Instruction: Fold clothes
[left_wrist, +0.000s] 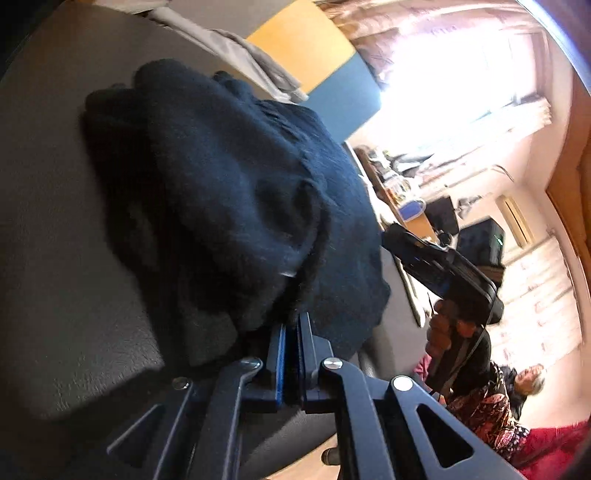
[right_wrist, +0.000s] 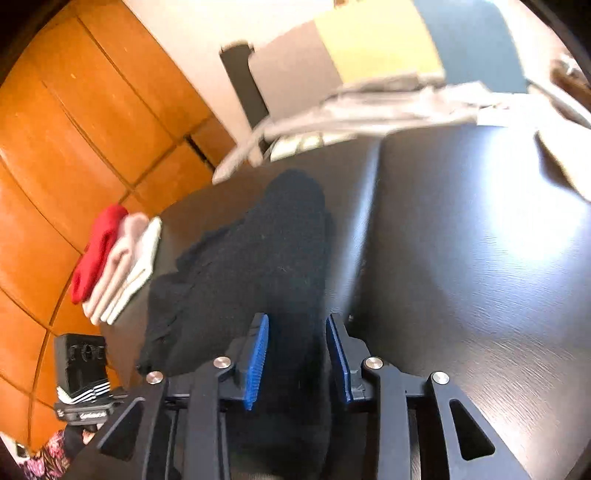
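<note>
A dark navy knit garment (left_wrist: 229, 192) lies bunched on the dark table (left_wrist: 55, 258). My left gripper (left_wrist: 291, 332) is shut on its near edge, cloth pinched between the blue pads. In the right wrist view the same garment (right_wrist: 258, 251) stretches away across the table (right_wrist: 461, 258). My right gripper (right_wrist: 297, 332) is open, its blue-padded fingers (right_wrist: 258, 350) on either side of the garment's near end. The right gripper also shows in the left wrist view (left_wrist: 443, 269), held beyond the garment.
A folded stack of red, pink and white clothes (right_wrist: 114, 262) lies at the table's left edge. Grey and white clothes (right_wrist: 388, 99) are heaped at the far edge, also seen in the left wrist view (left_wrist: 236, 55). People sit beyond the table (left_wrist: 491, 376).
</note>
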